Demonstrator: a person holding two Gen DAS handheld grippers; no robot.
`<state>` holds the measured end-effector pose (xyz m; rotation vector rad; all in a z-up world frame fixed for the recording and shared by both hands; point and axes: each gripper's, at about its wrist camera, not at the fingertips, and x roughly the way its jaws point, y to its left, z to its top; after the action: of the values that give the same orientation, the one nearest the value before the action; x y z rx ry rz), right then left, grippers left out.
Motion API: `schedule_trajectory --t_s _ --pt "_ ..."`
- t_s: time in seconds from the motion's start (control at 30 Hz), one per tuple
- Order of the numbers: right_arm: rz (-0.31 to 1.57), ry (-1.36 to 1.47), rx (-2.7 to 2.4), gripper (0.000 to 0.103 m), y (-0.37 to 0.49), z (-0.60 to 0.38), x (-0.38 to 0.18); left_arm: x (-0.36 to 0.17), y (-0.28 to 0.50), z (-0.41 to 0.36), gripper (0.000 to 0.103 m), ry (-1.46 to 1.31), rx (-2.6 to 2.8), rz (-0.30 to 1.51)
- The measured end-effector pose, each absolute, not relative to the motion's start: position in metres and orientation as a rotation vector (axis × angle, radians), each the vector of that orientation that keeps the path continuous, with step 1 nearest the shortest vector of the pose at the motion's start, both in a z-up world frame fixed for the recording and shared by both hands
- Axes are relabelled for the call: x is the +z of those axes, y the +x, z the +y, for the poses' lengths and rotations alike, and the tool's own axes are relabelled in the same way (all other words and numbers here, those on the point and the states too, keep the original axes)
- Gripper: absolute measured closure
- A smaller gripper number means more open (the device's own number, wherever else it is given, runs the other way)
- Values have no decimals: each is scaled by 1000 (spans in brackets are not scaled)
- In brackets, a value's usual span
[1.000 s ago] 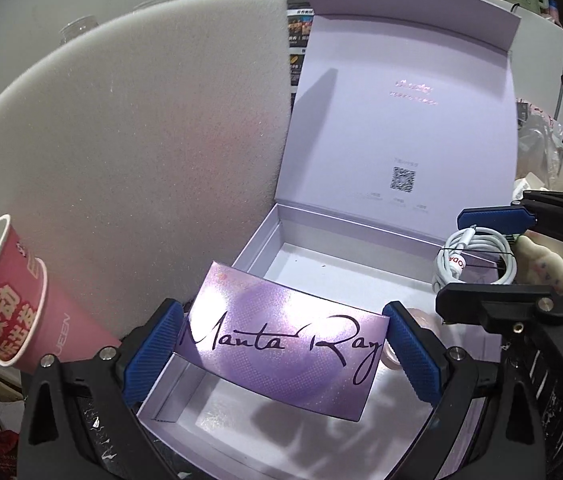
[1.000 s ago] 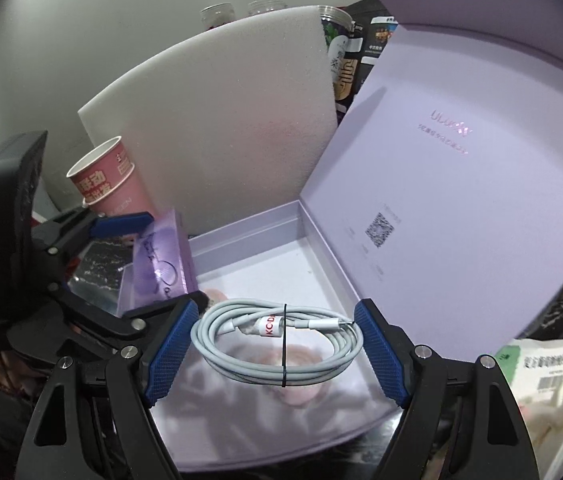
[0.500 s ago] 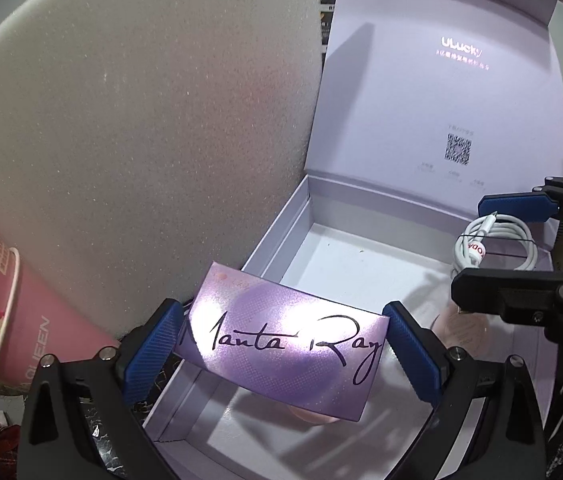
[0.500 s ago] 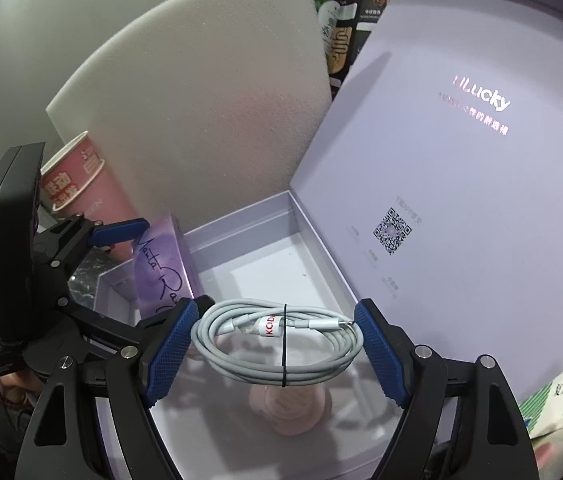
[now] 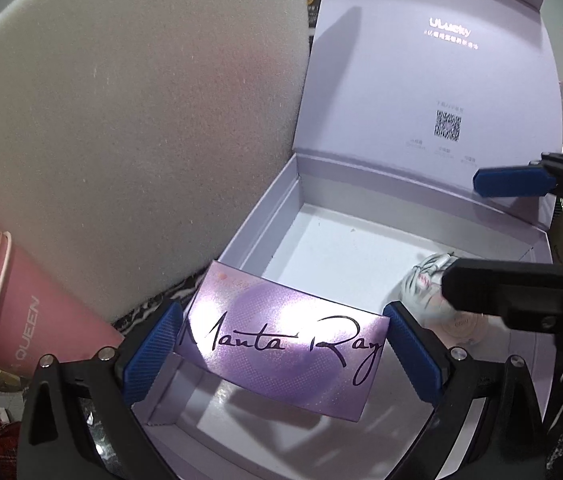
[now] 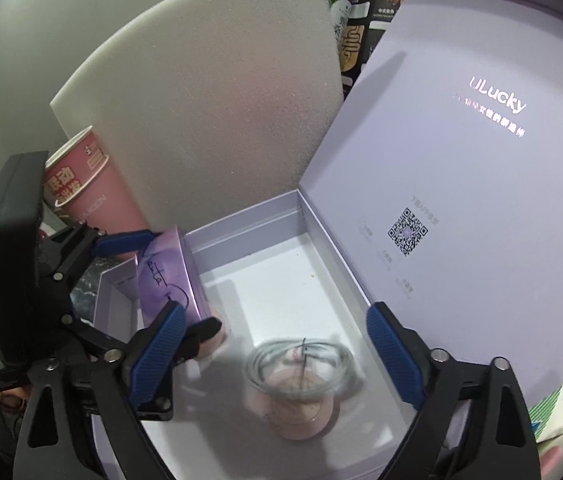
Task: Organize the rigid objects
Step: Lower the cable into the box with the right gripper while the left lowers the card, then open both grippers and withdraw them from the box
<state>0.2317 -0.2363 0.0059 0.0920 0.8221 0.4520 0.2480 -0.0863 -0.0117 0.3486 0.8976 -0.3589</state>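
The right gripper [image 6: 273, 344] is spreading its jaws, nothing pressed between them, and the coiled white cable [image 6: 303, 368] lies blurred on a pink round item inside the lavender box [image 6: 241, 216]. The left gripper [image 5: 281, 354] clamps the purple card [image 5: 285, 340] above the box's near corner.

The small purple box [image 5: 281, 344] carries the handwritten-style script "Manta Ray" on its face. The raised inner lid [image 6: 481, 184] of the lavender gift box bears the brand "ULucky" above one line of Chinese characters too blurred to read, and a QR code [image 6: 407, 231] lower down. The pink paper cup [image 5: 29, 320] shows "QUEEN" printed along its side.
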Motion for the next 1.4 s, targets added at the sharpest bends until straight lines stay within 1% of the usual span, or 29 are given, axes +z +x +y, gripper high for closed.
schedule_trajectory --t_s 0.43,0.87,1.1,1.4 --pt "787 79 443 8 220 -237 15 -23 251 -84 1 319 -331 979" --pt "738 41 416 8 197 -239 30 -16 236 -81 1 310 -300 954" --pt "720 40 410 8 184 -242 38 2 220 -71 1 275 -299 935" --pt "675 37 403 8 163 -247 55 43 190 -60 1 245 -286 852"
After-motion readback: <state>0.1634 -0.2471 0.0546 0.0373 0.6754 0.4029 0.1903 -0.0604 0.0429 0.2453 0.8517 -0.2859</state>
